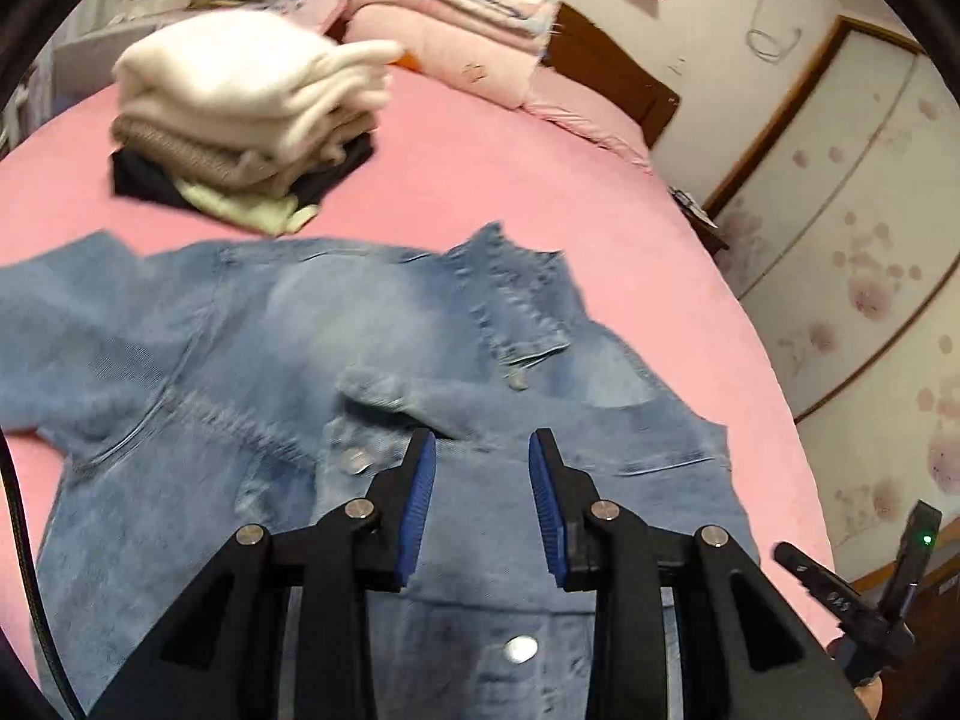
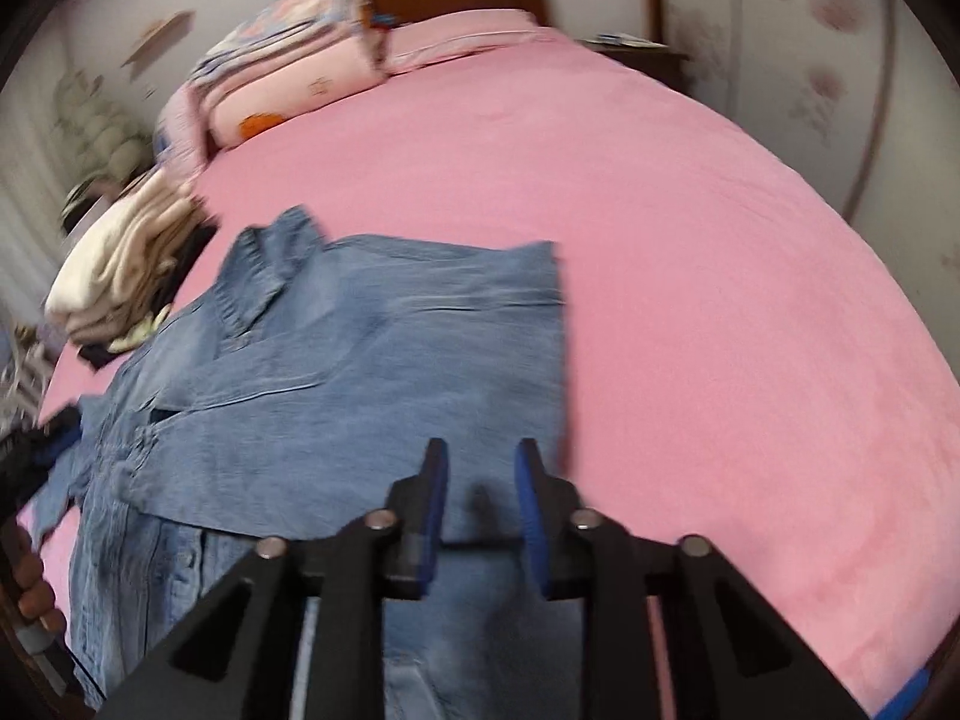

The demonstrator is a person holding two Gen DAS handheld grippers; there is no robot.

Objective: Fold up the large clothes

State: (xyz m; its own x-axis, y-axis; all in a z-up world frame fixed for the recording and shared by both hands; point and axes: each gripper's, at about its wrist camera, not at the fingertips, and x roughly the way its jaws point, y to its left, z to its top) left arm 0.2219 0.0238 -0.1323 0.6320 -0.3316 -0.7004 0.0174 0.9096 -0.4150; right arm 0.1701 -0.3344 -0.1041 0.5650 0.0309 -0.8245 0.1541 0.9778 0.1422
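While both views show the denim jacket point(image 1: 372, 360) spread on the pink bed point(image 1: 480, 180), only the left wrist view shows its metal buttons point(image 1: 519, 649) and collar clearly, plus the other tool's black tip point(image 1: 840, 594) at lower right. The right wrist view alone shows a hand point(image 2: 36, 591) at the left edge and one sleeve folded across the jacket's body. A stack of folded clothes point(image 1: 240, 132) sits beyond the jacket. Both the left gripper point(image 1: 482, 450) and right gripper point(image 2: 480, 459) hover with fingers apart, nothing between them. No writing is readable.
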